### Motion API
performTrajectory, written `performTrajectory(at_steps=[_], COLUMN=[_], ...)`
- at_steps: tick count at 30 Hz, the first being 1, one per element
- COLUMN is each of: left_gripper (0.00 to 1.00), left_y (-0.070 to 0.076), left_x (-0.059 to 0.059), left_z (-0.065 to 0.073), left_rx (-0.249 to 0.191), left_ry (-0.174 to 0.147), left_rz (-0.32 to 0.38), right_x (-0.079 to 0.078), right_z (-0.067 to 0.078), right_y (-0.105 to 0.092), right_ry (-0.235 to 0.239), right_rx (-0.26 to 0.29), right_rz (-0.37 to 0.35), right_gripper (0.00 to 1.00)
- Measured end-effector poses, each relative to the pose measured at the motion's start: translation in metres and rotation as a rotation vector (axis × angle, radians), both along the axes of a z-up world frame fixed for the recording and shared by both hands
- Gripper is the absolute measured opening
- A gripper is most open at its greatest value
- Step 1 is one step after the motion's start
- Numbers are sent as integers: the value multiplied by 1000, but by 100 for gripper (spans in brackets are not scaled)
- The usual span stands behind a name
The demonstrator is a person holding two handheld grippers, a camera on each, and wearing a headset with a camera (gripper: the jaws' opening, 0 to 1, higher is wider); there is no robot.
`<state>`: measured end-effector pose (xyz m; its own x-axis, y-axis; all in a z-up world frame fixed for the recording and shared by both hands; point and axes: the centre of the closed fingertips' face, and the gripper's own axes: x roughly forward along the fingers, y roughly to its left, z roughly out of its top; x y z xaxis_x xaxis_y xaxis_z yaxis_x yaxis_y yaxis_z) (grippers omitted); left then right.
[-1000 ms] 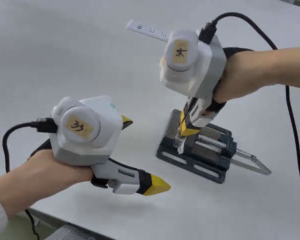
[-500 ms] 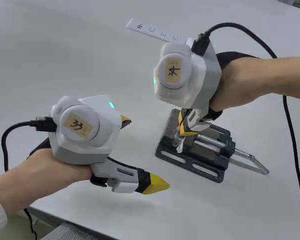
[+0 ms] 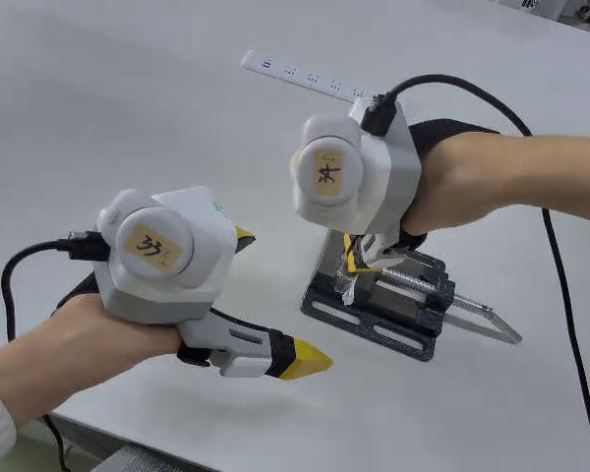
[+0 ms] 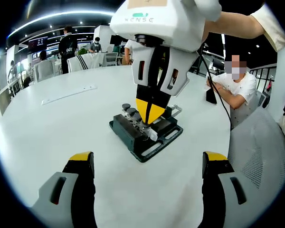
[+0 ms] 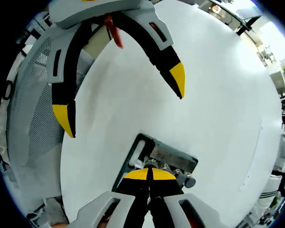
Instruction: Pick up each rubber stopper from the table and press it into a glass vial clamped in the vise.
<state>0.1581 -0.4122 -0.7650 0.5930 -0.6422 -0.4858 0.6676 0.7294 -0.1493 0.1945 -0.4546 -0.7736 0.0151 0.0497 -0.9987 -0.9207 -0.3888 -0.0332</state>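
My right tongs (image 3: 355, 258) have rolled at the wrist: the labelled back, side-on a second ago, now faces me more squarely, and the body sits lower and further left over the vise (image 3: 374, 317). The green glow on its side half a second ago is gone. The power strip (image 3: 305, 77) slid down-frame (my head moved, not the strip).

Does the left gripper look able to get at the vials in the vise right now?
Probably not: the right gripper, jaws shut, sits directly over the vials in the vise, blocking the approach from above.
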Motion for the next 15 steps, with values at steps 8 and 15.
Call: performTrajectory(at_steps=[8,15], left_gripper=[94,94], left_y=[1,3], left_x=[2,3], left_z=[9,14], left_rx=[13,24], left_ry=[-10,-17], left_rz=[6,12], right_x=[2,3], right_z=[4,3], right_y=[-2,-2], right_ry=[73,72], right_rx=[123,203], right_rz=[-83,-107], right_gripper=[0,0])
